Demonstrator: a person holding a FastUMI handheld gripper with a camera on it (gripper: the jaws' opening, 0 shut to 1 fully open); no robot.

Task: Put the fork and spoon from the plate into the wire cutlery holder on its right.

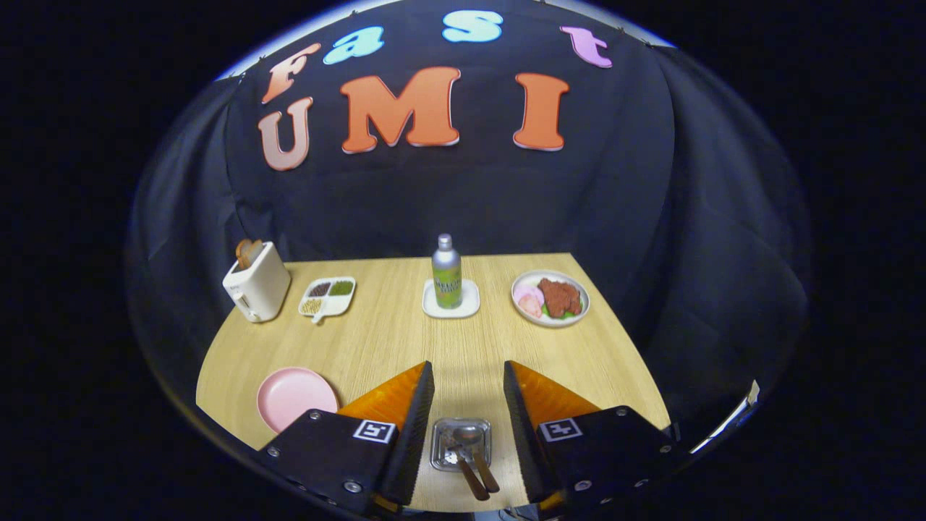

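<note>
A square metal cutlery holder [461, 443] stands on the wooden table [405, 325], low between my two fingers. A spoon [467, 436] and a second utensil beside it rest with their heads in the holder. Their brown handles [478, 475] stick out toward me. My gripper [468, 369] is open, its fingers spread wide on either side of the holder and touching nothing. A pink plate [296, 396] lies just left of the left finger, its face showing plain pink.
At the table's back stand a toaster [256, 288] with bread, a divided dish [328, 295] of beans, a metal bottle [447, 273] on a white coaster, and a plate of food [550, 298]. The table's edge falls away on the right.
</note>
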